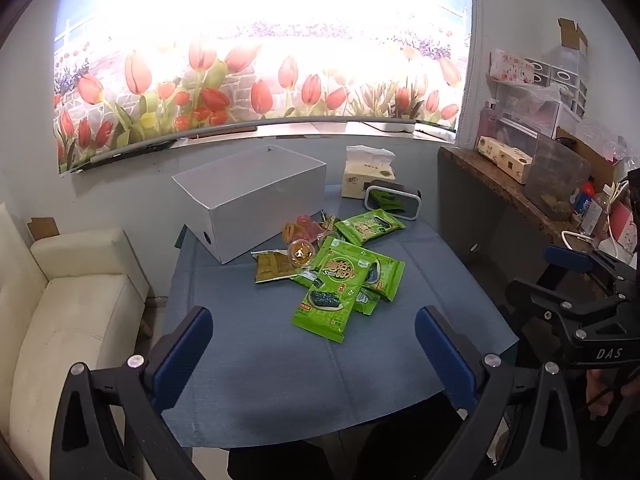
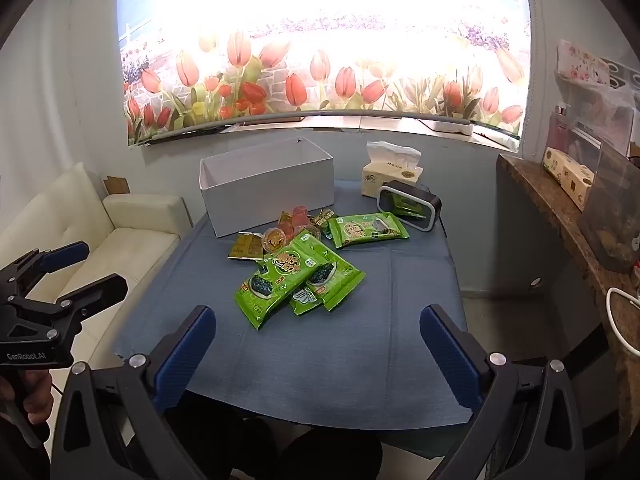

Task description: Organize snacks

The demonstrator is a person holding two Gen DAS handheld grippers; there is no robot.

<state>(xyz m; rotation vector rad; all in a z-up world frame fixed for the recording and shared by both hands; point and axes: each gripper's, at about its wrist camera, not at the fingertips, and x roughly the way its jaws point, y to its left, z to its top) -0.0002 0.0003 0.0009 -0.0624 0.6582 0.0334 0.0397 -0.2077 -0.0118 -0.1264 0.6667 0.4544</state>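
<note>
Several green seaweed snack packs (image 1: 334,294) (image 2: 288,278) lie piled mid-table on a blue cloth (image 1: 280,368) (image 2: 328,360), one more (image 1: 368,226) (image 2: 366,230) lies behind. Orange jelly cups (image 1: 300,254) (image 2: 276,240), red cups (image 1: 306,226) (image 2: 300,216) and a brown-gold packet (image 1: 274,266) (image 2: 245,246) lie beside an open white box (image 1: 256,204) (image 2: 268,188). My left gripper (image 1: 314,354) is open and empty, near the table's front edge; it also shows in the right wrist view (image 2: 92,268). My right gripper (image 2: 318,354) is open and empty; it also shows in the left wrist view (image 1: 540,276).
A tissue pack (image 1: 368,176) (image 2: 390,178) and a small black-framed clock (image 1: 394,198) (image 2: 408,204) stand at the back right. A cream sofa (image 1: 68,312) (image 2: 104,236) is left of the table. A cluttered wooden shelf (image 1: 520,196) (image 2: 568,220) is on the right.
</note>
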